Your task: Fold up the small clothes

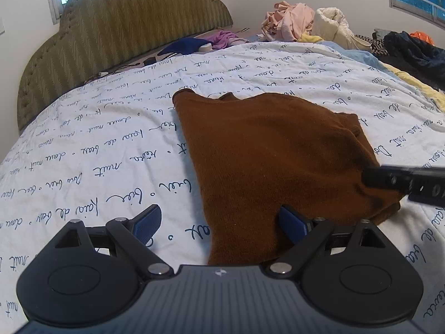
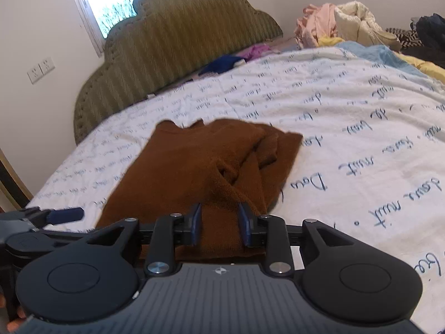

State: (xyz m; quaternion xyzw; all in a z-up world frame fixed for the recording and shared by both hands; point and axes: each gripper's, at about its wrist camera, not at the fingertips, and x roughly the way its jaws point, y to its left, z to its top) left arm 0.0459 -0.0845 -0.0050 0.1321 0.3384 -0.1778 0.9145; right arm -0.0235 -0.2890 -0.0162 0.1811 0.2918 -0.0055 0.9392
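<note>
Left wrist view: left gripper [image 1: 219,226] spread wide over brown garment [image 1: 272,153] near edge. Right gripper [image 2: 219,226] part-closed around bunched hem, grip uncertain. Beyond, printed quilt [image 1: 97,139], clothes pile [image 1: 292,22]. Risk: hem slipping, fold skewing.

White quilt [image 1: 111,144] bears cursive script, "nuit" legible.
</note>
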